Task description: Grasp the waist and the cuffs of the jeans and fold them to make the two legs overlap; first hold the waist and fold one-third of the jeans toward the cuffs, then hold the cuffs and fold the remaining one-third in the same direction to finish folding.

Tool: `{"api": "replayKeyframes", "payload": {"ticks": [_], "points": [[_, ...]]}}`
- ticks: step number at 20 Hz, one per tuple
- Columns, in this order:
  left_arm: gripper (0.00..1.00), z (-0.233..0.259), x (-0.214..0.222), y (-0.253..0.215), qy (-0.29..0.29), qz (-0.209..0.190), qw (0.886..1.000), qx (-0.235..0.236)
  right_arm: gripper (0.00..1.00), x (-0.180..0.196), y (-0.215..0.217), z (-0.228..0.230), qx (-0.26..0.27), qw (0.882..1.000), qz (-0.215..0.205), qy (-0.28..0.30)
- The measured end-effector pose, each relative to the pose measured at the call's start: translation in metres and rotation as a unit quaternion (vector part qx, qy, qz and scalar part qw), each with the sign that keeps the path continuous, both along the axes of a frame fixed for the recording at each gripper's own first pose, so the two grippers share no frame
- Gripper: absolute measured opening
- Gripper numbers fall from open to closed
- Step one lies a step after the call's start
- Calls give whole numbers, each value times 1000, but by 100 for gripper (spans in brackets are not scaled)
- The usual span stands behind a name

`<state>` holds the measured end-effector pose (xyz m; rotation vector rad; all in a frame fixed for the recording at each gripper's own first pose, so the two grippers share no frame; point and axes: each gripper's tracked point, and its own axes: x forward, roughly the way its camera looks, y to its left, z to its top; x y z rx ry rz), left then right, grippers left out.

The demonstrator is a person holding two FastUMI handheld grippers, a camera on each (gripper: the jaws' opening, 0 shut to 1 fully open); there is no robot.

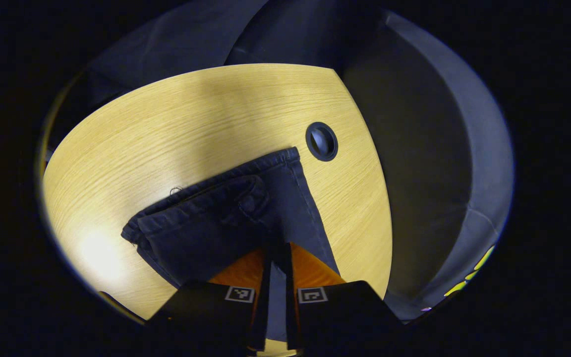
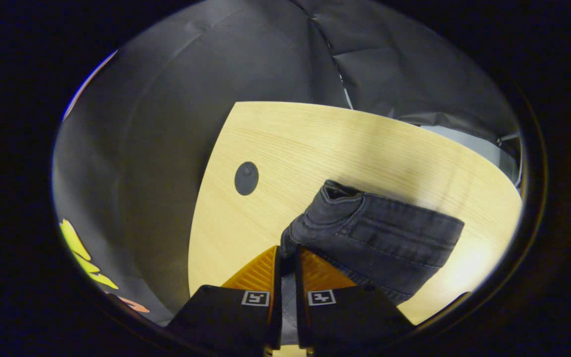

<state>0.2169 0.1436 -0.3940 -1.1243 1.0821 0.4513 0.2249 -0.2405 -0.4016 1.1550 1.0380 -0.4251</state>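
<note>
The worktop (image 1: 166, 129) is a pale wooden surface with the booth's dark cloth wall (image 2: 176, 99) close behind it. On it lie the jeans (image 1: 226, 218), dark denim already gathered into a short, thick bundle with several layers stacked, so the leg overlap and at least one of the thirds look done. What seems left is to lay the last fold flat and let go, though I cannot tell which end is waist and which is cuffs.

In the left gripper view the left gripper (image 1: 278, 263) has its jaws nearly together with denim caught between them at the near edge of the bundle. In the right gripper view the right gripper (image 2: 285, 270) does the same at the other near corner, its jaws pinched on a fold of cloth.

A round cable hole (image 1: 321, 141) sits in the worktop just beside the far corner of the jeans, apart from the cloth. Nothing else lies on the wood to block the fold.
</note>
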Motion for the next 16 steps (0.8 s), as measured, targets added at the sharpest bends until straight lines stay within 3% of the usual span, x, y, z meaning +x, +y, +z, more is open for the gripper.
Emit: {"api": "replayKeyframes", "payload": {"ticks": [1, 2, 4, 5, 6, 7, 8, 10, 12, 14, 16], "points": [[31, 3, 2, -3, -5, 0, 1000, -2, 18, 0, 0, 1, 2, 1000, -3, -4], [35, 10, 8, -8, -18, -2, 1000, -6, 21, 3, 1, 3, 5, 1000, -7, -14], [72, 17, 7, 2, -12, -16, 1000, 15, 34, 0, 4, 9, 0, 1000, 3, -18], [91, 21, 2, 4, -7, -26, 999, 29, 51, -3, 7, 15, -10, 1000, 16, -24], [99, 31, 1, 3, -18, -32, 999, 31, 69, -6, 7, 24, -24, 999, 31, -31], [98, 45, 0, 2, -31, -33, 998, 33, 87, -11, 7, 34, -44, 997, 45, -42], [98, 65, -3, 2, -46, -36, 997, 42, 96, -14, 7, 47, -66, 994, 59, -56], [98, 114, -12, -1, -85, -53, 993, 66, 96, -23, 12, 84, -114, 985, 88, -95], [99, 175, -21, -9, -141, -82, 981, 108, 96, -35, 20, 132, -167, 968, 122, -144], [99, 240, -36, -21, -202, -114, 959, 165, 96, -49, 31, 186, -219, 944, 147, -200], [99, 288, -47, -24, -265, -140, 929, 218, 96, -70, 45, 231, -259, 917, 164, -254]]}}
